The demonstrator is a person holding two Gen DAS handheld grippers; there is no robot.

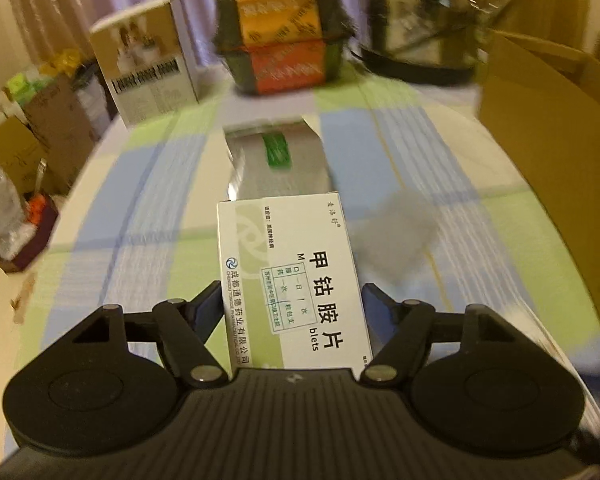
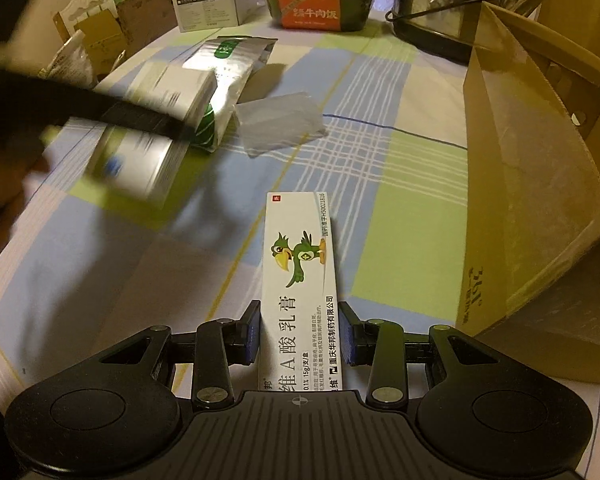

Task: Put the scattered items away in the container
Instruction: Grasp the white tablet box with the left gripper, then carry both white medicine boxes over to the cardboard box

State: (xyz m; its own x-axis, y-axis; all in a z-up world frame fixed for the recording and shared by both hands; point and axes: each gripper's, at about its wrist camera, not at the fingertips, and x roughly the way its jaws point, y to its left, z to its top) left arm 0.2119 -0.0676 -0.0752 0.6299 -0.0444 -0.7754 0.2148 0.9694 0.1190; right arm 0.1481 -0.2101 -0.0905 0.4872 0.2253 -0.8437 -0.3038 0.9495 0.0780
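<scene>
Two medicine cartons are held at once, one in each hand-held gripper. The left hand-held gripper [image 1: 294,312] is clenched on a white-and-green tablet box [image 1: 292,280], its pads pressing both long sides while the box sticks out forward above the checked cloth [image 1: 148,208] of the counter. The right hand-held gripper [image 2: 300,332] is clamped on a narrow white cream box [image 2: 300,280] printed with a green parrot, gripped near its close end and pointing away over the cloth. To the right stands the open cardboard container [image 2: 532,184], its near flap hanging down toward the counter — neither carton is inside it. Farther out on the cloth lies a silver foil pouch [image 1: 276,156] with a green mark, just beyond the tablet box in the left wrist view; a clear plastic packet [image 2: 280,122] lies a little right of it. In the right wrist view the left hand-held gripper and its box are a blur at the left. At the far edge stand a white product carton [image 1: 148,64], a black meal tub [image 1: 284,36] with orange labels, and a glass kettle [image 1: 420,20].
</scene>
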